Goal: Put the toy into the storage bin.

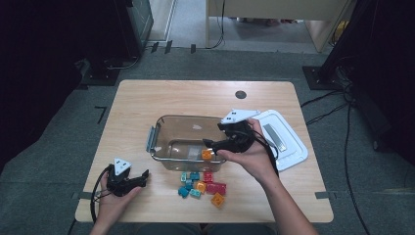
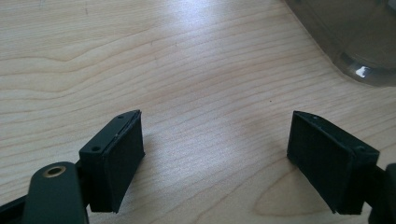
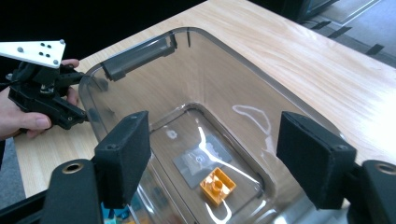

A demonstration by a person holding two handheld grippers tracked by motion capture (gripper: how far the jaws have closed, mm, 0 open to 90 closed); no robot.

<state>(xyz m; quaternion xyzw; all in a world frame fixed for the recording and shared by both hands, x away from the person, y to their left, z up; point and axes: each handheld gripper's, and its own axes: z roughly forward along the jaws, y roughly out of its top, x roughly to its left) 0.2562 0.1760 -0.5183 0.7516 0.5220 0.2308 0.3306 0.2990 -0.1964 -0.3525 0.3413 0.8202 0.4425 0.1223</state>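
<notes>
A clear plastic bin (image 1: 164, 125) stands mid-table with one orange brick (image 1: 207, 154) on its floor. My right gripper (image 1: 214, 135) hovers over the bin's right end, open, nothing between its pads. In the right gripper view the orange brick (image 3: 217, 185) lies below the open jaws (image 3: 215, 135), apart from them, inside the bin (image 3: 140, 49). My left gripper (image 1: 143, 178) rests low at the table's front left, open and empty. In the left gripper view its jaws (image 2: 215, 126) stand wide over bare wood, with a corner of the bin (image 2: 355, 42) at the upper right.
Several loose bricks (image 1: 203, 186), teal, red and orange, lie on the wood just in front of the bin. A white lid (image 1: 288, 142) lies to the bin's right. The wooden table (image 1: 147, 98) has a small round cable hole (image 1: 240, 94) near its far edge.
</notes>
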